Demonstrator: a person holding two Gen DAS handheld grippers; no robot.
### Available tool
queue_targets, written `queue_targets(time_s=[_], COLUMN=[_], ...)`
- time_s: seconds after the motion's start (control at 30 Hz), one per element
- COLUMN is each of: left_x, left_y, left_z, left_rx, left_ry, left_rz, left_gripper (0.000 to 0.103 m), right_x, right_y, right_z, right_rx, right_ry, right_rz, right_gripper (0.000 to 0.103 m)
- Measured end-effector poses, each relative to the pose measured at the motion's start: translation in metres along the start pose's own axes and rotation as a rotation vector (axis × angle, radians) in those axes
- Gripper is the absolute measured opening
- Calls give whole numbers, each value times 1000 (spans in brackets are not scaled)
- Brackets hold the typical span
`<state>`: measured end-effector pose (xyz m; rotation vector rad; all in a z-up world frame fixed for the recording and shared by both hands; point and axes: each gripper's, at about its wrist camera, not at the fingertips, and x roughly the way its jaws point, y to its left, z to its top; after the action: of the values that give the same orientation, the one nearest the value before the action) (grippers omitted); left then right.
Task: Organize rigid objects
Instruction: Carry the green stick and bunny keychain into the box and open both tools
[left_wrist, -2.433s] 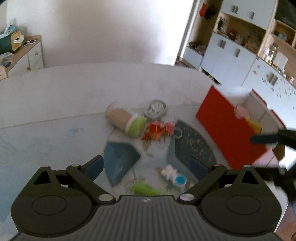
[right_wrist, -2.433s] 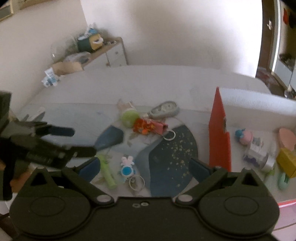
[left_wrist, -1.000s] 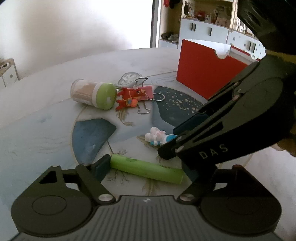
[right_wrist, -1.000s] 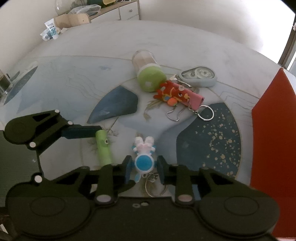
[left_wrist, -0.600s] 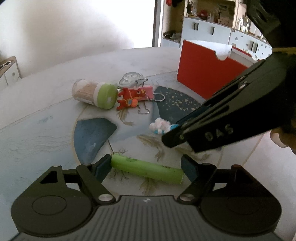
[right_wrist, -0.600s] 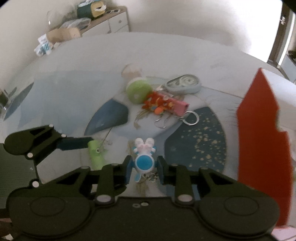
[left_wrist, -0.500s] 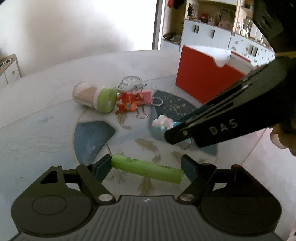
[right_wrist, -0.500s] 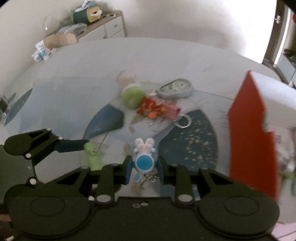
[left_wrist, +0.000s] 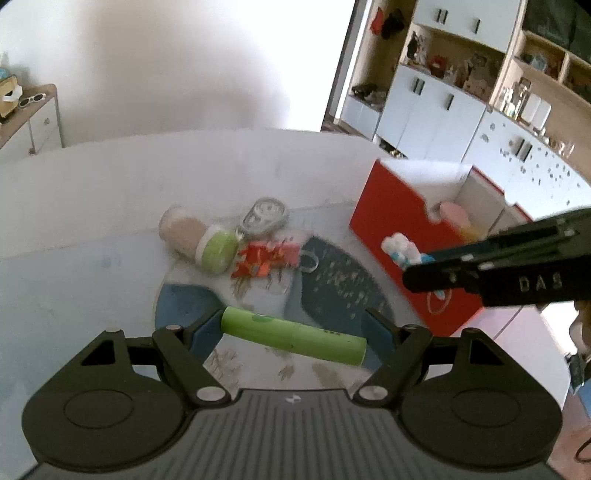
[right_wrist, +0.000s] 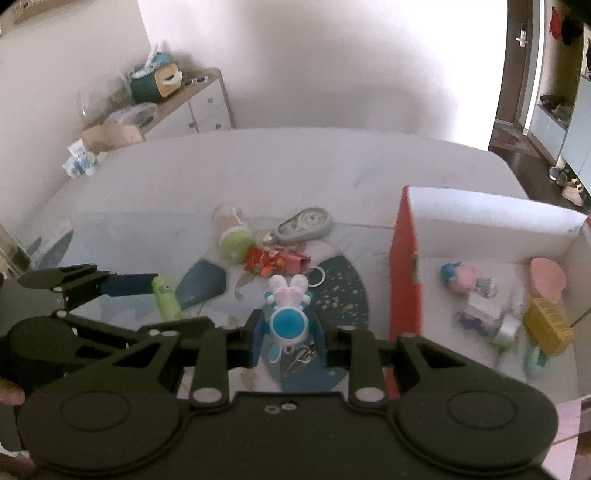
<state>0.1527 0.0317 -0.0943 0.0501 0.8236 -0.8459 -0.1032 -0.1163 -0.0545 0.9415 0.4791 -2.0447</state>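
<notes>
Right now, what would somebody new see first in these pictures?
Probably the red box on the right side of the table, with small toys inside. Next, the two loaded claws: the right claw pinches a blue-and-white bunny toy, and the left claw holds a green tube end to end. Behind them lie a green-capped jar and a red charm.

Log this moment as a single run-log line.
left hand-held gripper: holds green tube | right hand-held gripper: holds bunny keychain | both lifted | red box: right
</notes>
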Motion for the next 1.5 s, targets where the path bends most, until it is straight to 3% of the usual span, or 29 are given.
queue_targets(time_s=[0.33, 0.73, 1.1, 1.5], left_x=[-16, -8, 23, 95], left_y=[-43, -107, -176, -230], left_z=[36, 72, 93, 117], left_rx=[17, 37, 89, 131], left_ry=[-56, -91, -75, 27], left_rz=[14, -7, -27, -28], left_gripper=[82, 82, 82, 82], right_x=[-44, -75, -77, -59], right_y=[-49, -118, -176, -224], right_z=[5, -6, -19, -28], right_rx=[19, 20, 16, 14], right_ry=[-69, -104, -99, -61], right_rz=[-5, -55, -97, -135], right_gripper=[27, 27, 27, 27])
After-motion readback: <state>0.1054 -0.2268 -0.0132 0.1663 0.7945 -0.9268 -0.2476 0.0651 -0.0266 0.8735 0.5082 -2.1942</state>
